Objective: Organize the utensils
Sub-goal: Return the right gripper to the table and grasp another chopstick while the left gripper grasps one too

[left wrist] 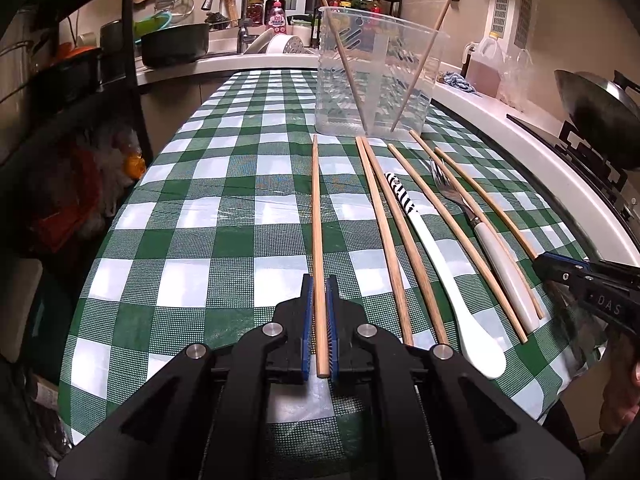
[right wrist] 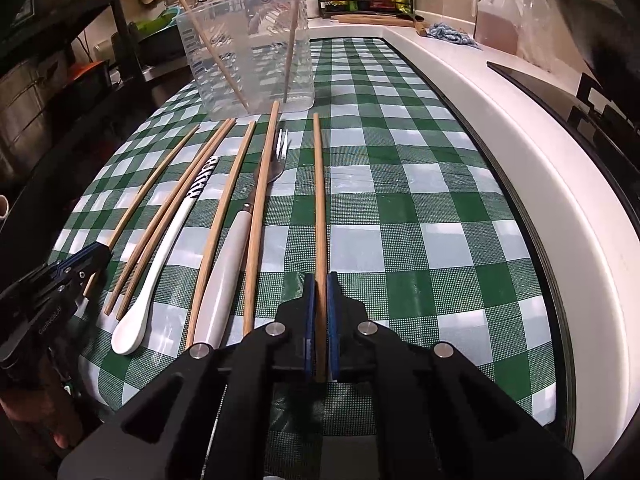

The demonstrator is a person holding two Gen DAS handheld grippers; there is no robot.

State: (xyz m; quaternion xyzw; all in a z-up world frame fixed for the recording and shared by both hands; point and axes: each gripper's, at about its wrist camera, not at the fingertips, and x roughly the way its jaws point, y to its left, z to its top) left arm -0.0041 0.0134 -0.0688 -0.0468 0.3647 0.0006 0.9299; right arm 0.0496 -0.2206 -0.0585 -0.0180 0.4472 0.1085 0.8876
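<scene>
1. The left tool [left wrist: 319, 320] stood low over the tabletop [left wrist: 224, 216], its blue pads nearly closed around the near end of the leftmost chopstick [left wrist: 316, 216]. A thin gap showed on each side, so whether the pads actually gripped could not be told.
2. The right tool [right wrist: 320, 320] sat in the same manner around the rightmost chopstick [right wrist: 319, 200], pads close against the wood; a firm hold could not be confirmed there either.
3. Both sticks ran straight ahead of their tools, lying flat on the checked cloth, so a good grasp probably called for closing fully before any lift and keeping each stick centred between the pads.
4. Between the two tools lay the rest: a touching pair of chopsticks [left wrist: 394, 248], a white spoon [left wrist: 452, 280] with a striped handle, more single sticks, and a fork [left wrist: 476, 224] with a pale handle partly under one stick. Lifting straight up would likely avoid disturbing these.
5. Farthest ahead stood the clear plastic container [left wrist: 376, 76], already holding two chopsticks leaning apart. A judgement: tilting each held stick tip-down and entering away from the leaning ones would reduce the chance of knocking them or tipping the light container.
</scene>
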